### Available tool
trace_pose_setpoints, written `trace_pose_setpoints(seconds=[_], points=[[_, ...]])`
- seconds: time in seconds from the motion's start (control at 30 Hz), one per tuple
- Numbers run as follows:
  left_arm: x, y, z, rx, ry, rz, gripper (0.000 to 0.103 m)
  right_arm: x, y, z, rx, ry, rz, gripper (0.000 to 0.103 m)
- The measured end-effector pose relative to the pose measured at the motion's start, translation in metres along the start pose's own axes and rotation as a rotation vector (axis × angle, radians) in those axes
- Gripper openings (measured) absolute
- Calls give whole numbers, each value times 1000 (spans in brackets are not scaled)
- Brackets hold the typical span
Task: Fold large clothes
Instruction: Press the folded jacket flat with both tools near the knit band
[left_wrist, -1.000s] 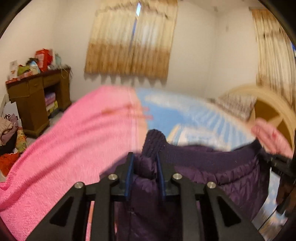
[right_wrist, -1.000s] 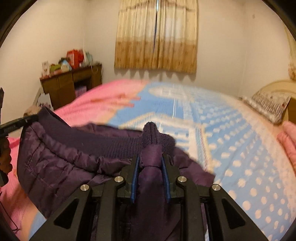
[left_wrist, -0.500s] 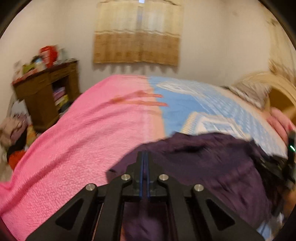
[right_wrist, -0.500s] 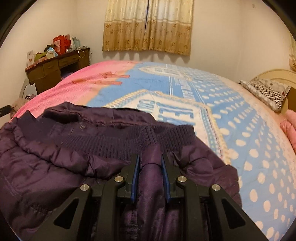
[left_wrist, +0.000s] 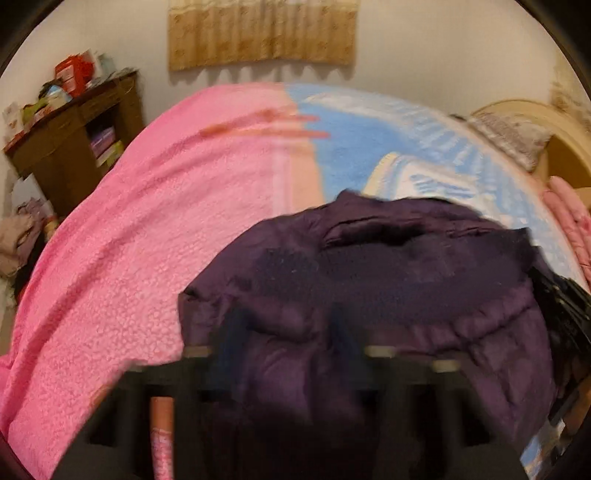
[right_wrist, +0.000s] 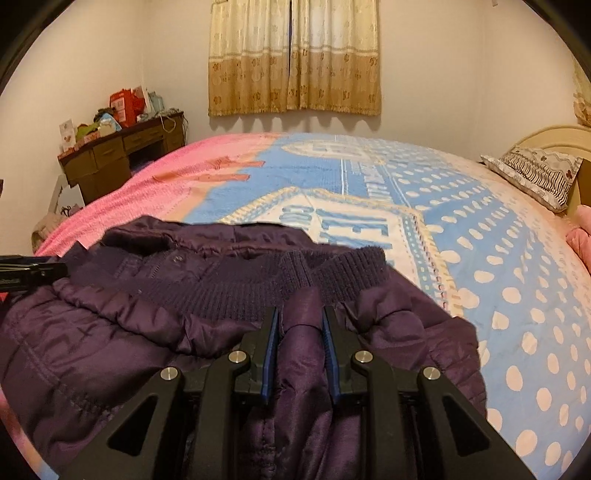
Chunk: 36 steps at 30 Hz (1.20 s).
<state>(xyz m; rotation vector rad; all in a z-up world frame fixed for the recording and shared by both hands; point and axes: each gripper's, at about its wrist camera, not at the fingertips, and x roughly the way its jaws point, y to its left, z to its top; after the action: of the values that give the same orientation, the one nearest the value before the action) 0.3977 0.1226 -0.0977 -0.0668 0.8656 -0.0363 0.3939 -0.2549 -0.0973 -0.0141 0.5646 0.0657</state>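
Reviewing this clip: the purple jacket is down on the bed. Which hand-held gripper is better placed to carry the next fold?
Probably the right hand-held gripper: it pinches the purple jacket just below its knit hem. The left hand-held gripper is blurred, its jaws have just been opening, with fabric between them but no clear grip.

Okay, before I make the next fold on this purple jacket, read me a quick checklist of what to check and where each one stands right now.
1. Right gripper clamped on the purple jacket: ok.
2. Left gripper let go: cannot tell; jaws have just been opening, jacket between them, view blurred.
3. Jacket resting on the bed cover: ok.
4. Ribbed hem lying flat: not ok, bunched.
5. Bed cover bare ahead of the jacket: ok.
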Motion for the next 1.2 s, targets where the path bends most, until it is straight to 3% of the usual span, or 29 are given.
trace_pose_setpoints(seconds=[0.07,0.17,0.23,0.27,0.3,0.47,0.63,0.8,0.93,1.03,1.07,1.2], points=[[-29,-2,0,5,-109,-9,29,-18,-2,7,15,-58,4,23],[-83,6,0,-33,-335,-89,29,-53,0,23,12,-182,-19,22],[-97,10,4,-58,-407,-100,29,-58,0,34,10,-209,-37,22],[-93,9,8,-53,-416,-70,29,-50,0,40,17,-198,-44,22],[-84,9,12,-53,-403,-54,29,-38,-1,44,24,-178,-52,22],[17,30,27,-114,-187,94,30,47,2,28,5,30,-99,22],[46,26,7,-99,-161,154,32,71,-7,22,22,131,-88,23],[43,18,5,-68,-143,190,37,84,2,17,-48,187,-141,25],[16,25,13,-116,-189,189,44,84,3,15,-40,190,-133,25],[-19,19,14,-169,-252,168,57,84,4,14,-43,189,-138,25],[-35,11,14,-168,-281,142,67,84,2,14,-40,187,-134,26],[-54,-33,9,-68,-312,76,92,82,-3,15,-4,179,-105,27]])
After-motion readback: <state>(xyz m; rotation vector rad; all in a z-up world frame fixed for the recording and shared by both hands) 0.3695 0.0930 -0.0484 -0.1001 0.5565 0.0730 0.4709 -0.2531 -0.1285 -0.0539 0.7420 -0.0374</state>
